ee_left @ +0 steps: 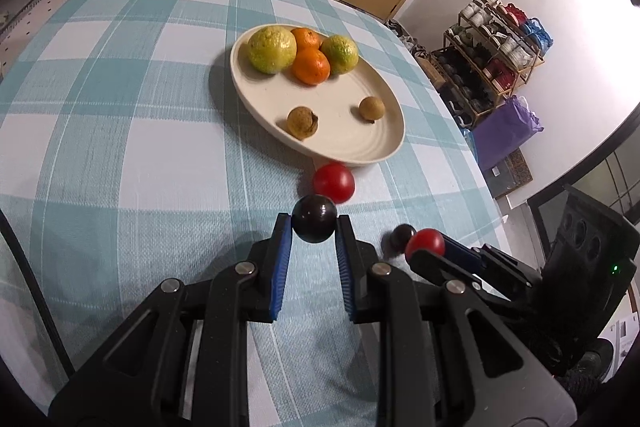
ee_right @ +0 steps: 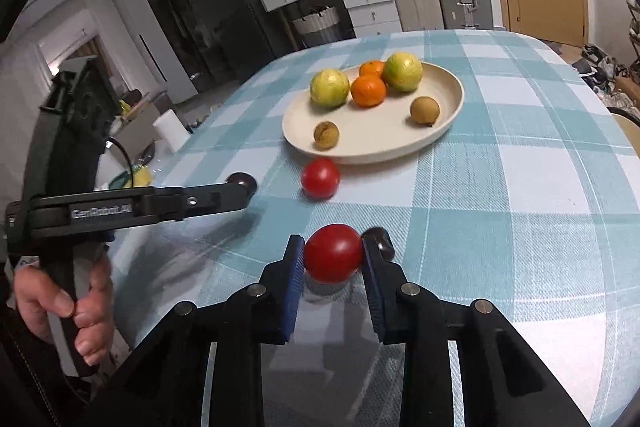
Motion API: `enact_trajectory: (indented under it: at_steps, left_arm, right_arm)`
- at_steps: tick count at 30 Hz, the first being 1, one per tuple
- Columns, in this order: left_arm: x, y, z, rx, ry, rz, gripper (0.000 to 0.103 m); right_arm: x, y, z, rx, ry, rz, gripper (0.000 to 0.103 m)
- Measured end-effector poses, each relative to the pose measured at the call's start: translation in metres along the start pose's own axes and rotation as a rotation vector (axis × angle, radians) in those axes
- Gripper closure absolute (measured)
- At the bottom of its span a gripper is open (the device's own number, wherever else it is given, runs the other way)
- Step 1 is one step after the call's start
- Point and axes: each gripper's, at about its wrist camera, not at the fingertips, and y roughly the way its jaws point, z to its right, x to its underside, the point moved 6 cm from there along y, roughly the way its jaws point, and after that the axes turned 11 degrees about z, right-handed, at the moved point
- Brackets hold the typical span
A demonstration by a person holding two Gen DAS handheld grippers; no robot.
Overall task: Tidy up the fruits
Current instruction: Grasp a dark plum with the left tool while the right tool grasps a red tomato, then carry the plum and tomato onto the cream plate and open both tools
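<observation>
The left gripper (ee_left: pixel 314 223) pinches a dark plum (ee_left: pixel 314 219) between its fingers (ee_left: pixel 280 255), held just short of the cream plate (ee_left: pixel 360 147), probably so it can be carried over the rim and set down with the other fruit. The right gripper (ee_right: pixel 333 255) has its fingers (ee_right: pixel 294 279) pressed onto a red tomato (ee_right: pixel 333 253), still low over the bench (ee_right: pixel 520 187), nearer the camera than the plate.

On the plate, the far side holds two green citrus (ee_left: pixel 271 49) and two oranges (ee_left: pixel 311 65); two small brown longans (ee_left: pixel 303 123) lie nearer. The near middle of the plate looks bare, the likely landing spot.

A second tomato (ee_left: pixel 334 182) sits just beside the plate's near rim, directly between the plum and the plate, so it may get nudged. Another dark plum (ee_right: pixel 378 237) lies beside the right fingers.
</observation>
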Motion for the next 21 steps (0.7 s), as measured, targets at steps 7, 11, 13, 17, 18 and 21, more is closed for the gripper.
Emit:
enact_trajectory:
  at_steps: [7,11,13,17,18,21]
  left_arm:
    - [-0.017,0.009,0.004,-0.013,0.004,0.006,0.084]
    - [-0.029,0.017,0.008,-0.014,0.008,0.007,0.084]
    - [-0.035,0.021,0.011,-0.015,0.012,0.01,0.084]
    - [-0.049,0.03,0.018,-0.012,0.026,0.01,0.084]
    - [-0.052,0.034,0.021,-0.008,0.03,0.009,0.084]
    - [-0.062,0.042,0.027,0.0,0.04,0.007,0.084]
  right_arm:
    - [-0.013,-0.003,0.005,-0.034,0.024,0.039,0.074]
    - [-0.027,-0.006,0.009,-0.05,0.034,0.07,0.074]
    - [-0.036,-0.006,0.013,-0.055,0.04,0.086,0.074]
    - [-0.055,-0.003,0.022,-0.057,0.052,0.116,0.074]
    - [-0.06,-0.001,0.025,-0.053,0.052,0.122,0.074]
    - [-0.073,0.005,0.032,-0.048,0.05,0.134,0.074]
